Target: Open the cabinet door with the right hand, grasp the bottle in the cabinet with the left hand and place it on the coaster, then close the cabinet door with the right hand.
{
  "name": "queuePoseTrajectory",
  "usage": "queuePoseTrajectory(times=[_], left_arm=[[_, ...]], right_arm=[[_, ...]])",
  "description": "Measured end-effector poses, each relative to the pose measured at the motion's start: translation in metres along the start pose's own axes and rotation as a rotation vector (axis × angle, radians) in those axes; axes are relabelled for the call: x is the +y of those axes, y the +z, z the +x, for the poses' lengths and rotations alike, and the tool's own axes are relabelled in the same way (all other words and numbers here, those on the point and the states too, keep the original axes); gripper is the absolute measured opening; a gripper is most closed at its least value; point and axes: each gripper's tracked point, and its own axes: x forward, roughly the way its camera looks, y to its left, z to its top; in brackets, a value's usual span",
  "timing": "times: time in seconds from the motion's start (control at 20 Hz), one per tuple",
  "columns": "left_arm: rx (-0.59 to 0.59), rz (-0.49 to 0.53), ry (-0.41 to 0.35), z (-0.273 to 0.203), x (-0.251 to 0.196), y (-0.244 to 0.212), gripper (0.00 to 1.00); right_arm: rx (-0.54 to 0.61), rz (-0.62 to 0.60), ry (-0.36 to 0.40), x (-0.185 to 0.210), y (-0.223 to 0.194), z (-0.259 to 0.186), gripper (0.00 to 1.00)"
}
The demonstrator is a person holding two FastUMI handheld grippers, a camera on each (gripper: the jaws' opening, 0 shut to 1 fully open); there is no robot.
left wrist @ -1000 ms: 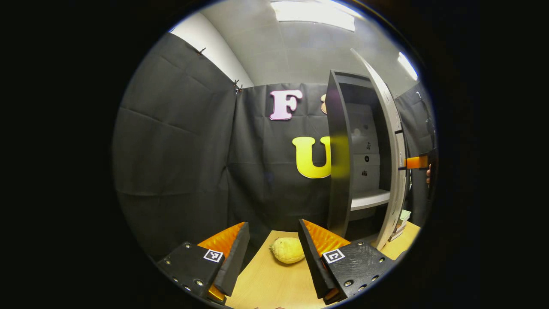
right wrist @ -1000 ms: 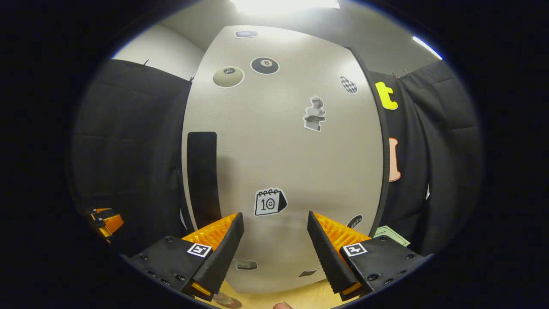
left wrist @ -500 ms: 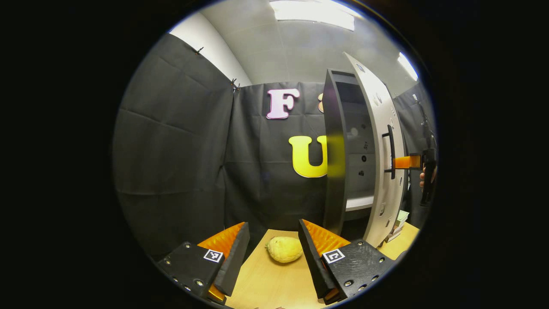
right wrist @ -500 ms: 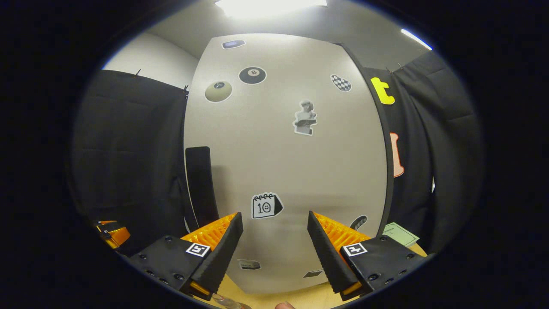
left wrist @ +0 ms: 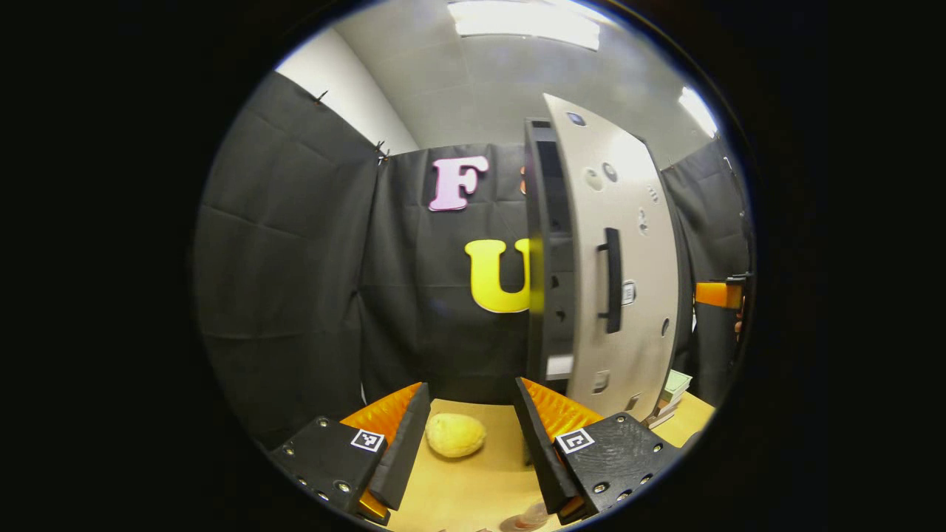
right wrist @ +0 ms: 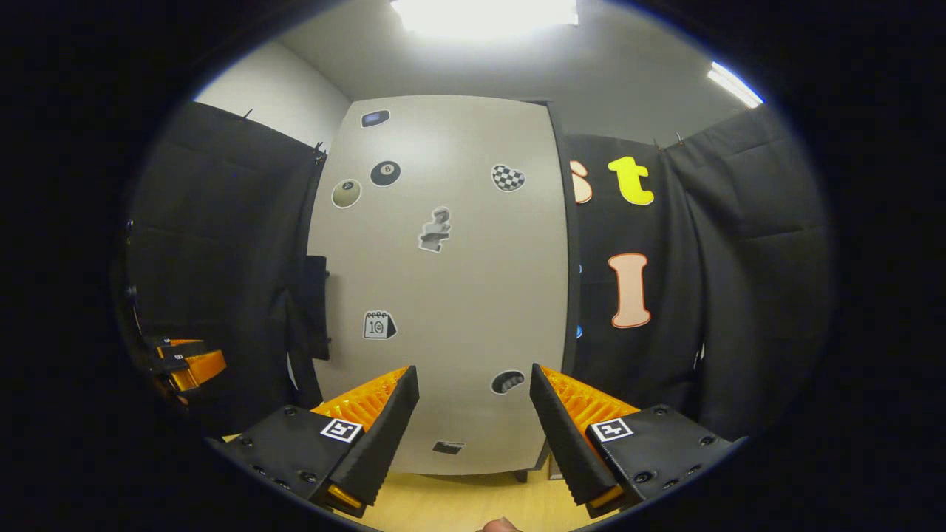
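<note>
Looks like the last step, closing the door (right wrist: 443,295). Seen from the left gripper view, it is sitting almost shut against the cabinet (left wrist: 543,251), with a thin dark gap showing beside the handle (left wrist: 611,279). The right gripper (right wrist: 473,421) is facing the door, spread wide and gripping nothing, so a final push should finish it. The left gripper (left wrist: 473,436) is also hanging open and empty, left of the cabinet, above a lemon (left wrist: 454,434). What is inside the cabinet can't be made out. A bottle top may be peeking at the left view's bottom edge; can't tell.

A yellow lemon (left wrist: 454,434) lies on the wooden table (left wrist: 473,488), with stacked books (left wrist: 669,391) further right.
</note>
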Motion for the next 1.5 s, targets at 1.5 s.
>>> queuePoseTrajectory(times=[1.5], left_arm=[[-0.051, 0.045, -0.034, -0.058, -0.083, 0.041, 0.66]], right_arm=[[-0.053, -0.018, -0.096, -0.099, -0.004, -0.093, 0.96]])
